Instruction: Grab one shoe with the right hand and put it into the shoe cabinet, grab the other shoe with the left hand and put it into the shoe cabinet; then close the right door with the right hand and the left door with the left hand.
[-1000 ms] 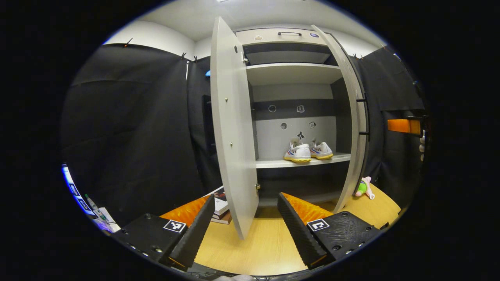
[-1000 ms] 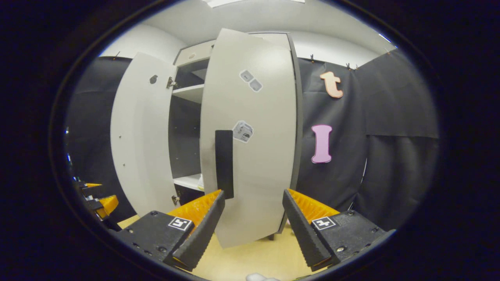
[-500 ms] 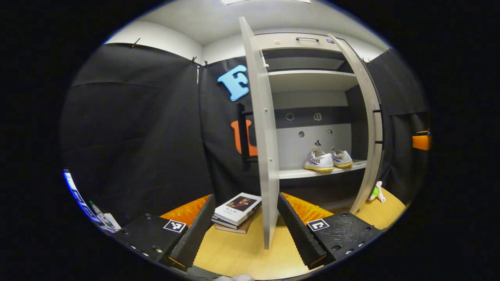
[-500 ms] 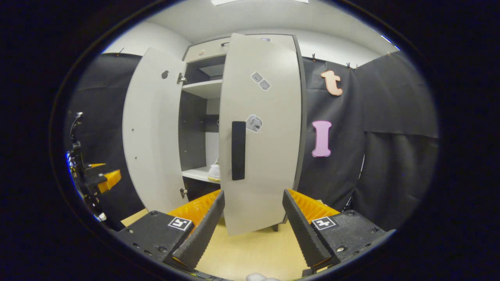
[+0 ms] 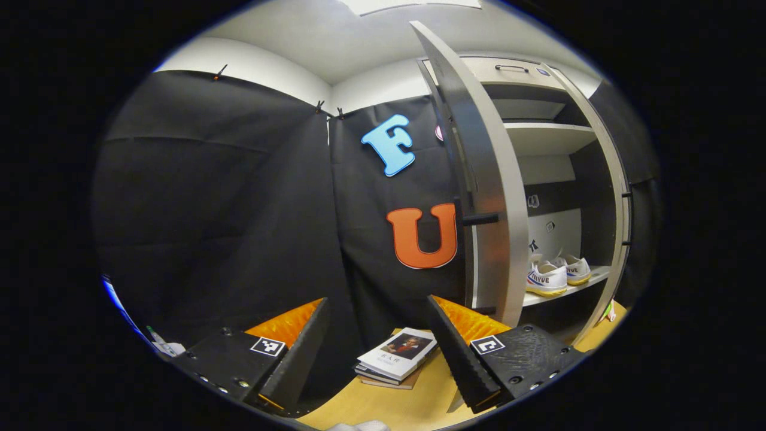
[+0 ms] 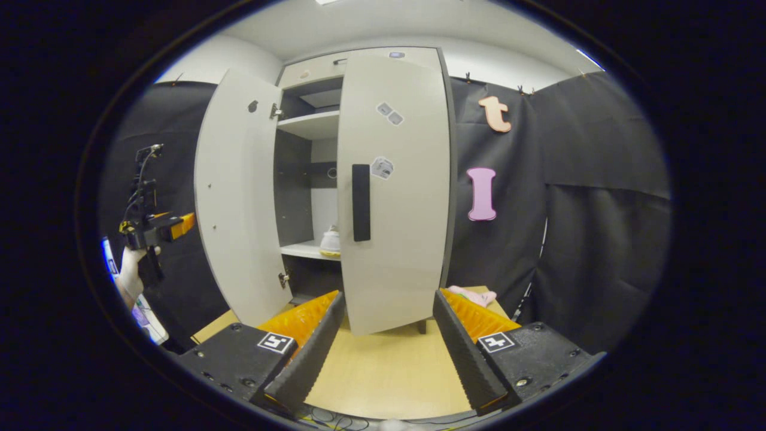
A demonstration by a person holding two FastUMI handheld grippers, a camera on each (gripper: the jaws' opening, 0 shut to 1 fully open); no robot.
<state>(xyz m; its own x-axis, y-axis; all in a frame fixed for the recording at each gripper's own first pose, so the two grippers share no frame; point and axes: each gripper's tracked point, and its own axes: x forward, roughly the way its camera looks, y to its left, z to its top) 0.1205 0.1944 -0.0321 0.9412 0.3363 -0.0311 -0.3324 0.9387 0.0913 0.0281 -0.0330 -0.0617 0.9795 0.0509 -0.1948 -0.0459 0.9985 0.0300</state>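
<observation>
In the right gripper view the shoe cabinet (image 6: pixel 359 179) fills the centre of the frame. Its right door (image 6: pixel 395 191) is nearly shut, with a dark upright handle (image 6: pixel 361 202) near its left edge, and a narrow gap to that edge's left shows the shelf (image 6: pixel 308 250) inside. The left door (image 6: pixel 236 203) stands swung wide at centre left, its free edge well out from the cabinet. One white shoe (image 6: pixel 330 240) peeks through the gap on the shelf. A bare strip of wooden floor (image 6: pixel 383 371) lies between the cabinet's foot and the right gripper (image 6: pixel 388 347), whose fingers are spread wide at the bottom of the frame, holding and touching nothing. At far left a hand (image 6: pixel 128 272) holds up the left gripper (image 6: pixel 173 224) beside the left door's outer side (whether it touches the door cannot be told).

In the left gripper view the left door (image 5: pixel 485 191) runs edge-on through the right of centre, a dark handle (image 5: pixel 479 218) jutting from its outer face. Right of it, the open cabinet shows two white shoes (image 5: pixel 556 275) side by side on the shelf (image 5: pixel 574 290). The left gripper (image 5: pixel 379 353) is spread wide at the bottom of the frame and empty, with a stack of books (image 5: pixel 396 358) on the floor between its fingers.
</observation>
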